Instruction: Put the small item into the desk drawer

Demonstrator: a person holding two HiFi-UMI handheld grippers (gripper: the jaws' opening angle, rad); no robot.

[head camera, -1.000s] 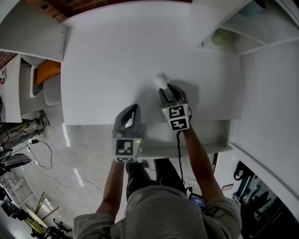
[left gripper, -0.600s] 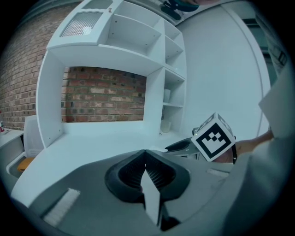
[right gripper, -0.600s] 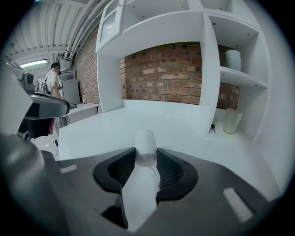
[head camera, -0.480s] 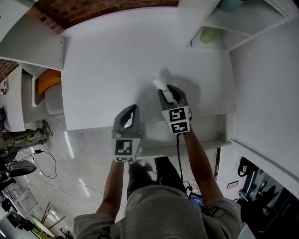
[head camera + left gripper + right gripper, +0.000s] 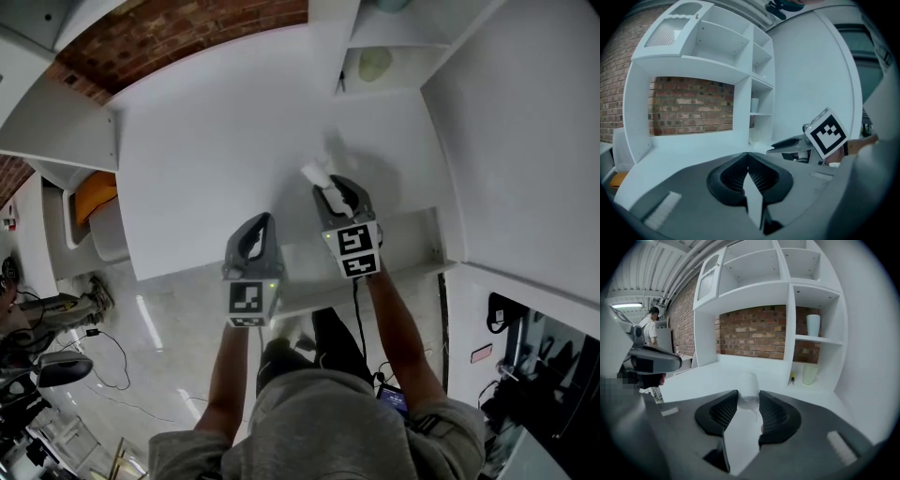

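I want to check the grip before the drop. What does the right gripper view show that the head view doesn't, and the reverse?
Only the right gripper view: both pads pressing the sides of the item, and a person standing far back at the left.
Only the head view: the open drawer at the front edge of the desk, and cables on the floor.
Both: the item in the right gripper, the left gripper, the white desk and a pale green cup.
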